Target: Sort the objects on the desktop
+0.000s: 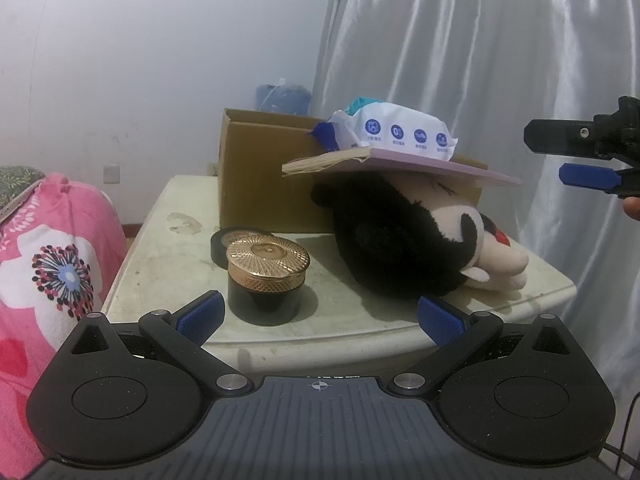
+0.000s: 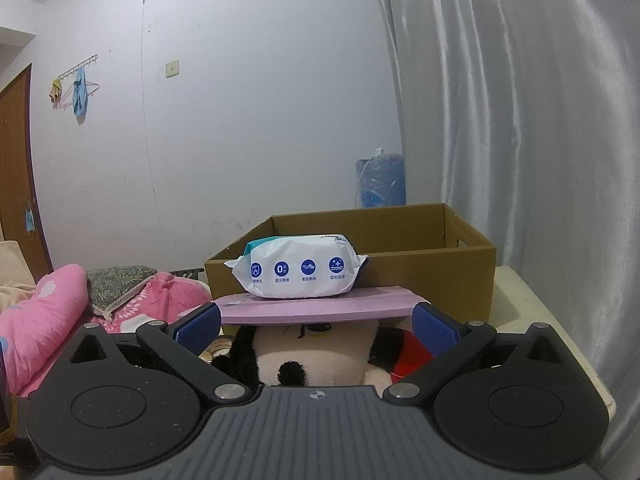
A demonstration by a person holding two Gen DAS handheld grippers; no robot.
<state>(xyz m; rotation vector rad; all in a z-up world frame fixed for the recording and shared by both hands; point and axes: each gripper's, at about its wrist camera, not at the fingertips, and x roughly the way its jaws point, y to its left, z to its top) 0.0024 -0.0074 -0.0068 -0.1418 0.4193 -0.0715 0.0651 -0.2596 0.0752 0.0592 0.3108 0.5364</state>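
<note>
Pale walls and a silvery curtain (image 1: 480, 60) back a worn cream bench (image 1: 168, 248) that carries an open cardboard box (image 2: 440, 264) at its rear. In front of the box lies a black-and-white plush toy (image 1: 400, 248), with a pink book (image 1: 440, 166) balanced across it and a pack of wet wipes (image 2: 298, 270) resting on the book. Left of the toy stands a dark jar with a gold lid (image 1: 266, 276), a roll of black tape (image 1: 220, 246) just behind it. Both tools are empty: the left hand-held gripper (image 1: 320, 316) hangs at the bench's front edge with its jaws spread wide, and the right hand-held gripper (image 2: 318, 326) is likewise spread, facing the book's near edge. What shows of the box's inside looks bare, so sorting seems barely begun; wipes, book, toy, jar and tape all appear left to place.
</note>
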